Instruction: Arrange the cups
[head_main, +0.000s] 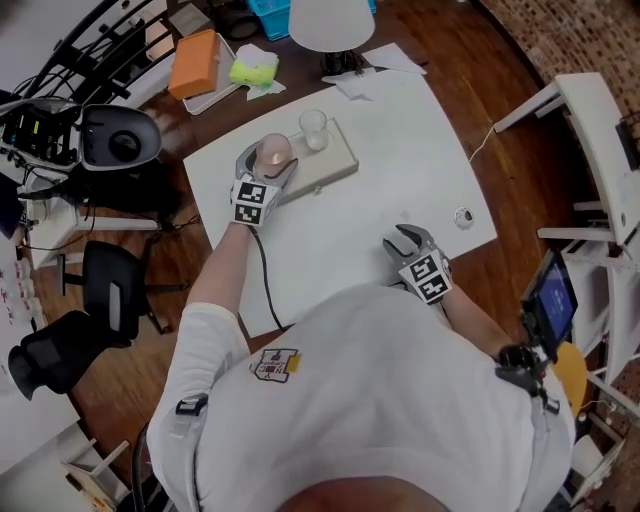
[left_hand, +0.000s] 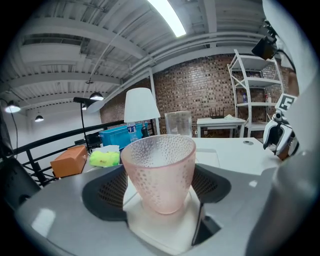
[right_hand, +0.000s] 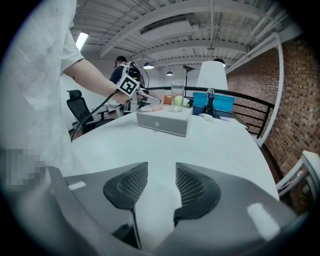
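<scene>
My right gripper (right_hand: 161, 182) is nearest to me, low over the bare table (head_main: 400, 150). Its jaws are partly apart and there is nothing between them.

Further out, my left gripper (head_main: 271, 158) reaches to the near end of the box (head_main: 335, 165). Its jaws are spread wide around the pink cup (left_hand: 159, 172), which stands upright with its base on the box top. The pads seem to lie against its sides near the rim. That view bends things, though, so I can't swear the grip is firm.

Beyond it, the clear cup (head_main: 313, 128) stands upright on the same box, just apart from the pink one.

By my reading, both cups are already on the box and the job is nearly done. What may be left is letting go of the pink cup, or nudging it into line with the clear one.
</scene>
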